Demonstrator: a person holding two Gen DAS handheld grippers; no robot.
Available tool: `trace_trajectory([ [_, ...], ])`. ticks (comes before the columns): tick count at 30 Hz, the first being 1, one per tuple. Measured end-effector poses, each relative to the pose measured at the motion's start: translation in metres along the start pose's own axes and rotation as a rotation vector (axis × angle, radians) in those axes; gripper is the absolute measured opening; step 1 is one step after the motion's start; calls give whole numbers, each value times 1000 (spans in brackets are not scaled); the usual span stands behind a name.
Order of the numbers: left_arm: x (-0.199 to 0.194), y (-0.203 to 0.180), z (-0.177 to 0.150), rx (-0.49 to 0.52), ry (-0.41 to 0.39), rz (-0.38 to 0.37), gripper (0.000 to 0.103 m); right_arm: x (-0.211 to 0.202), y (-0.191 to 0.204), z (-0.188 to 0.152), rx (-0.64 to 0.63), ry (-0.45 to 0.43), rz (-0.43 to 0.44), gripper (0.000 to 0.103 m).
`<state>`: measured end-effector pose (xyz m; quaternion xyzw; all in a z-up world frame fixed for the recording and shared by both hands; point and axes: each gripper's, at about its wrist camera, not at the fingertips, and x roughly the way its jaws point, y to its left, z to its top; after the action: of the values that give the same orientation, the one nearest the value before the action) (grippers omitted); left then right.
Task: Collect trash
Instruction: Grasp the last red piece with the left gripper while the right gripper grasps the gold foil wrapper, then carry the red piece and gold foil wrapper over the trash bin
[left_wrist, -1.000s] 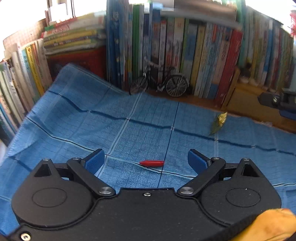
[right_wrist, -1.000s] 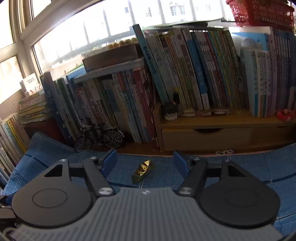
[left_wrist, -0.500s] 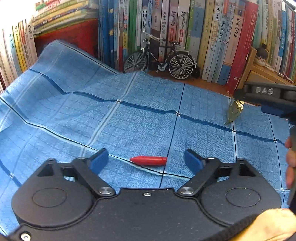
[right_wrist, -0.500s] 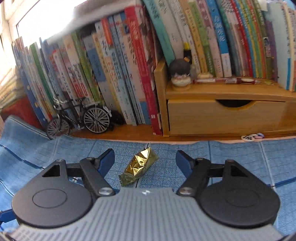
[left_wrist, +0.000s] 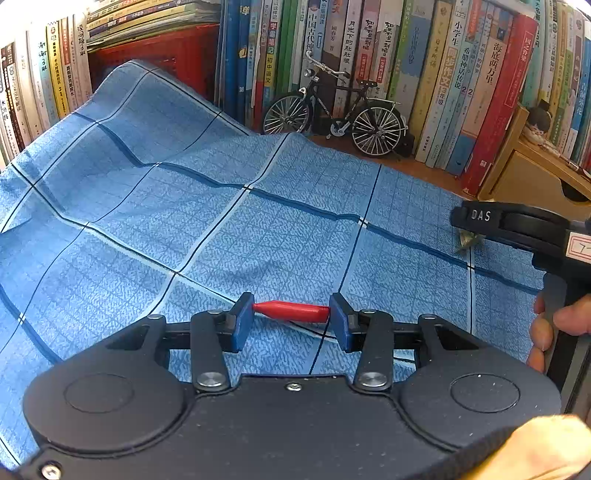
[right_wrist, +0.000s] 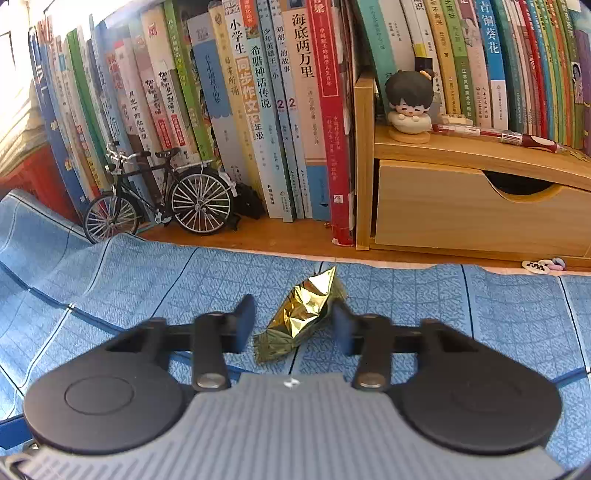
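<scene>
So the left wrist view has the left claw (left_wrist: 291, 321) just closed onto a small red capsule-shaped scrap (left_wrist: 291, 311), end to end, on the blue checked cloth (left_wrist: 207, 221), and the right claw's body there reads "DAS". Only the right wrist view shows the crinkled gold foil wrapper (right_wrist: 301, 316) properly, between the right claw's (right_wrist: 291, 325) just-narrowed pads; contact I can't tell through the blur. A red book spine (right_wrist: 325, 110) reads 海底两万里.

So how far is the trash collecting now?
Nothing looks collected yet. The left gripper has just closed on the red piece, end to end. The right gripper has been closing around the gold wrapper. Both pieces lie on the blue cloth; lifting and disposal remain.
</scene>
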<state>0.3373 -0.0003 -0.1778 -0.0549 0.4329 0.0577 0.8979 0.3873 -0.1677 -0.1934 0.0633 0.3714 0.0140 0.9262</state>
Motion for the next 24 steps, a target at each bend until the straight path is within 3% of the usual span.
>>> trace_trajectory([
  [1,-1,0,0,1,0,2,42,0,0,0,-1,3,-3,28],
  [4,-3,-1,1,2,6,12,42,-4,-2,1,8,5,1,26],
  [15,-27,0,11,-24,34,28,42,-40,-9,6,21,-2,20,26],
  [24,-78,0,9,-22,25,36,42,-96,-8,5,13,-18,47,26],
])
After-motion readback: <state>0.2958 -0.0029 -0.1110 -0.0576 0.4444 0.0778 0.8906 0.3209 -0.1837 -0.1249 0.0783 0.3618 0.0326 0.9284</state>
